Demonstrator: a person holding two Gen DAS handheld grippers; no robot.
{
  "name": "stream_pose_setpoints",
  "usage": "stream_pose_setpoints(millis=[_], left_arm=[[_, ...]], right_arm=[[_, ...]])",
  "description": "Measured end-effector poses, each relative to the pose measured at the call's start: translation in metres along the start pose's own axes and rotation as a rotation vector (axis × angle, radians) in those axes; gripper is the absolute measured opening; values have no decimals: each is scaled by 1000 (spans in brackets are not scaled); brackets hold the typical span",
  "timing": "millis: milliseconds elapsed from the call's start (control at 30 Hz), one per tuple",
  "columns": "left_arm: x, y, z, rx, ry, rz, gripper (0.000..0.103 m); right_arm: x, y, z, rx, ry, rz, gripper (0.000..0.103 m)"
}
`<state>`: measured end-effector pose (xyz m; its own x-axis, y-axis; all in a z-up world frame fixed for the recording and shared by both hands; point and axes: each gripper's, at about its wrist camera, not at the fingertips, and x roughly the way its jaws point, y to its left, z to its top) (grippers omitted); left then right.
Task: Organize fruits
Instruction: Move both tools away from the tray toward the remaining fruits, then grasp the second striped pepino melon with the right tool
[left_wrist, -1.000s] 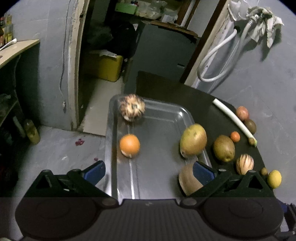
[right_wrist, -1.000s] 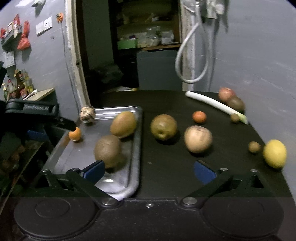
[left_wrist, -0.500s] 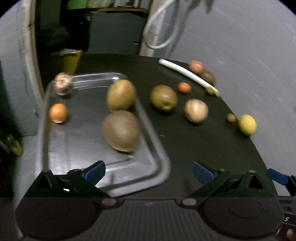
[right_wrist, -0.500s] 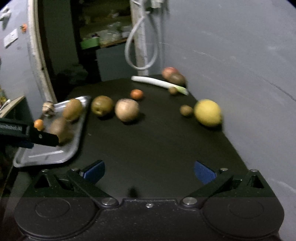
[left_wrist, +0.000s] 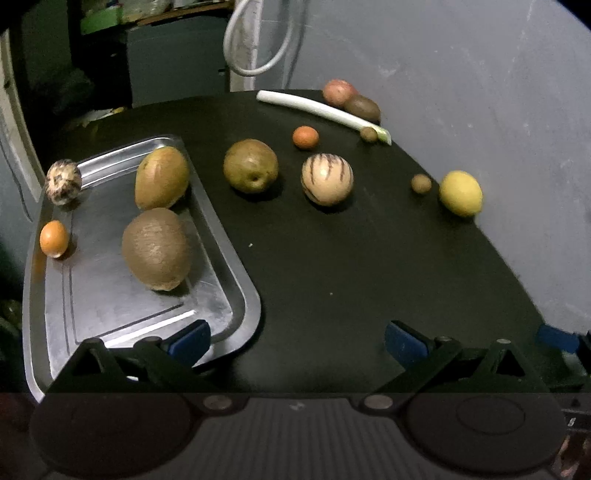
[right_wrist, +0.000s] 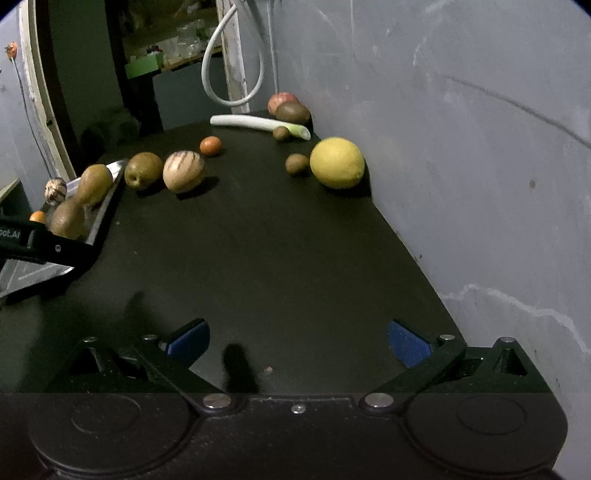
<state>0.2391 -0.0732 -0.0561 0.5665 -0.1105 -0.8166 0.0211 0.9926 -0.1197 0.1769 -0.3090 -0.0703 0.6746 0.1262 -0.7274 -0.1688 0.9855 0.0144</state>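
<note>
A metal tray (left_wrist: 221, 229) on the black table's left holds a brown kiwi (left_wrist: 157, 248), a mango (left_wrist: 161, 177), a small orange (left_wrist: 54, 238) and a speckled fruit (left_wrist: 63, 181). On the table lie a green-brown pear (left_wrist: 250, 165), a striped melon (left_wrist: 327, 179), a small tangerine (left_wrist: 305, 137) and a yellow lemon (left_wrist: 460, 192). My left gripper (left_wrist: 297, 338) is open and empty over the tray's near corner. My right gripper (right_wrist: 298, 341) is open and empty above the bare table, with the lemon (right_wrist: 337, 162) ahead.
A white leek (left_wrist: 321, 110), a reddish fruit (left_wrist: 339, 92), a dark kiwi (left_wrist: 362, 108) and two small brown fruits (left_wrist: 421, 183) lie near the grey wall (right_wrist: 461, 129) on the right. A white hose (right_wrist: 232, 55) hangs at the back. The left gripper's arm (right_wrist: 40, 243) shows in the right wrist view.
My left gripper has pulled back from over the tray and turned right, leaving the brown kiwi on the tray. My right gripper has swung right toward the lemon side.
</note>
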Motion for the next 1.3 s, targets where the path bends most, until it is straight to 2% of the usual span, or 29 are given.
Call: stream_pose_setpoints(millis=[167,433,633,833,900,1100,1300], left_arm=[[-1,-1,8,128,0,32,102],[1,19,59,400,-41,35,102],[19,31,103,699,-49,12,102],[49,35,122,1017,-38,0,102],[58,36,129,1075,-29,-29,102],[85,37,141,1165,30,-179,102],[106,40,146,1199,87,-284,102]], right_arm=[[7,-3,0,-36,13,21,102],[28,1,23,-175,29,88,102],[50,19,56,-262,32,166,102],[82,48,98,-377,39,238,102],[93,58,111,-415,39,269,102],[125,85,138,-522,53,339,102],[150,101,150,-571,77,381,96]])
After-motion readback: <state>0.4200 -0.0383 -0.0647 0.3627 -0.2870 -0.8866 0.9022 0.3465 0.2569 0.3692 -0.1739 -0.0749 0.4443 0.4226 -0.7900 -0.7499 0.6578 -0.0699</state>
